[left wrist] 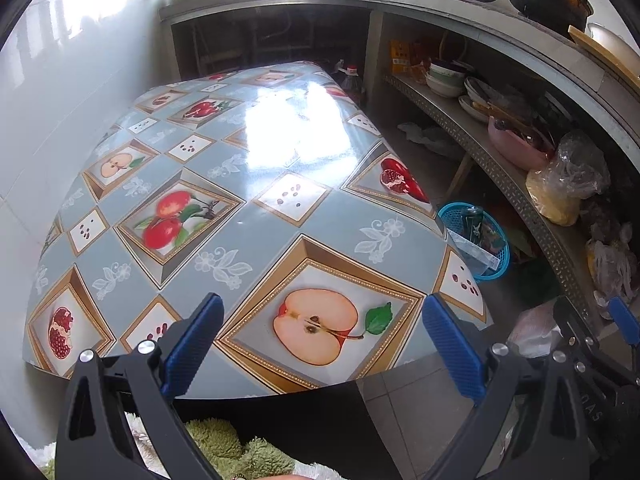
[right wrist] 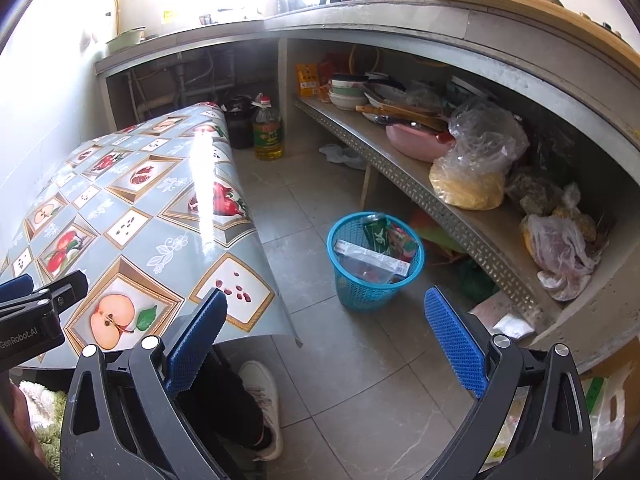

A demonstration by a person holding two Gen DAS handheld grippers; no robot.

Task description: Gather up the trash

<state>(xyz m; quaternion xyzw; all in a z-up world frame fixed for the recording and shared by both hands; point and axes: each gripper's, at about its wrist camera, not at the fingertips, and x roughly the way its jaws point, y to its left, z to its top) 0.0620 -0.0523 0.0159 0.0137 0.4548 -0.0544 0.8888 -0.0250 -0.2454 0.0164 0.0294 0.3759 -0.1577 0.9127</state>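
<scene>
Trash [right wrist: 376, 254] is sitting in the basket [right wrist: 352, 292]; we are holding both hand-held grippers, left [left wrist: 322, 344] and right [right wrist: 326, 340], spread wide and empty.

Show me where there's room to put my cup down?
The fruit-patterned grey tablecloth table is bare from the white wall to its edge. The grey floor tiles between the table and the blue plastic mesh basket are free too. The metal shelf under the counter is crowded with bowls and bags.
</scene>
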